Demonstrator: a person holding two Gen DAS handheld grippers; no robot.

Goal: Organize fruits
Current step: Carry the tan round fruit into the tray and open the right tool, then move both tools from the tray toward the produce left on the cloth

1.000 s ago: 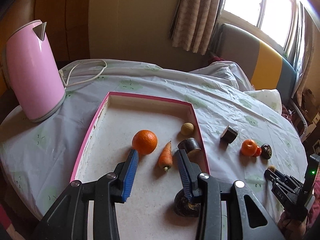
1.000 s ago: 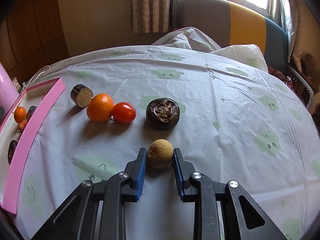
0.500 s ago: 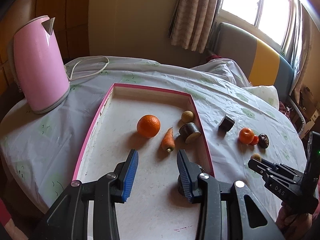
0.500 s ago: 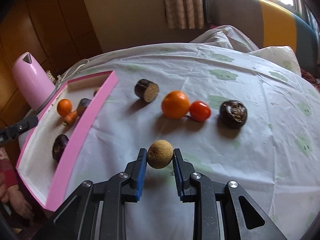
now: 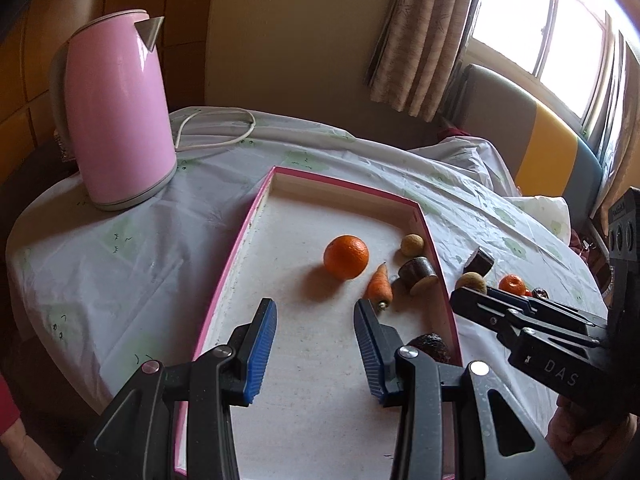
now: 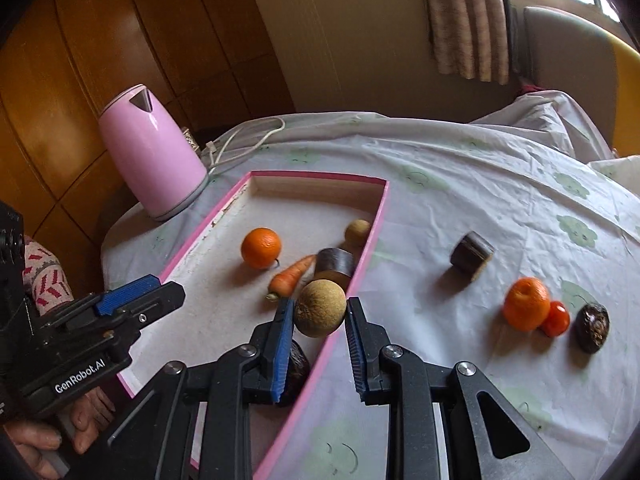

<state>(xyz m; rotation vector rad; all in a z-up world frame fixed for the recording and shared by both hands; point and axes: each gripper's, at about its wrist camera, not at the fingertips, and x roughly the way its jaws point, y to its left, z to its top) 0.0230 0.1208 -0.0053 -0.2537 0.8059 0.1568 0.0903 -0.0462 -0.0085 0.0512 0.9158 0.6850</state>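
Note:
My right gripper (image 6: pixel 318 318) is shut on a round tan fruit (image 6: pixel 320 307) and holds it over the right rim of the pink-edged tray (image 6: pixel 372 236). The held fruit also shows in the left wrist view (image 5: pixel 472 282). In the tray (image 5: pixel 244 236) lie an orange (image 5: pixel 346 257), a carrot (image 5: pixel 379 286), a dark cut piece (image 5: pixel 417 275), a small tan fruit (image 5: pixel 412 245) and a dark round fruit (image 5: pixel 432 347). My left gripper (image 5: pixel 315 324) is open and empty above the tray's near part.
On the tablecloth right of the tray lie a dark cut piece (image 6: pixel 471 255), an orange (image 6: pixel 526 303), a small tomato (image 6: pixel 557 319) and a dark wrinkled fruit (image 6: pixel 594 328). A pink kettle (image 5: pixel 116 108) with its white cord (image 5: pixel 216 136) stands left of the tray.
My right gripper has carried the tan fruit left from the open cloth to the tray's right rim. My left gripper has drawn back and stayed open.

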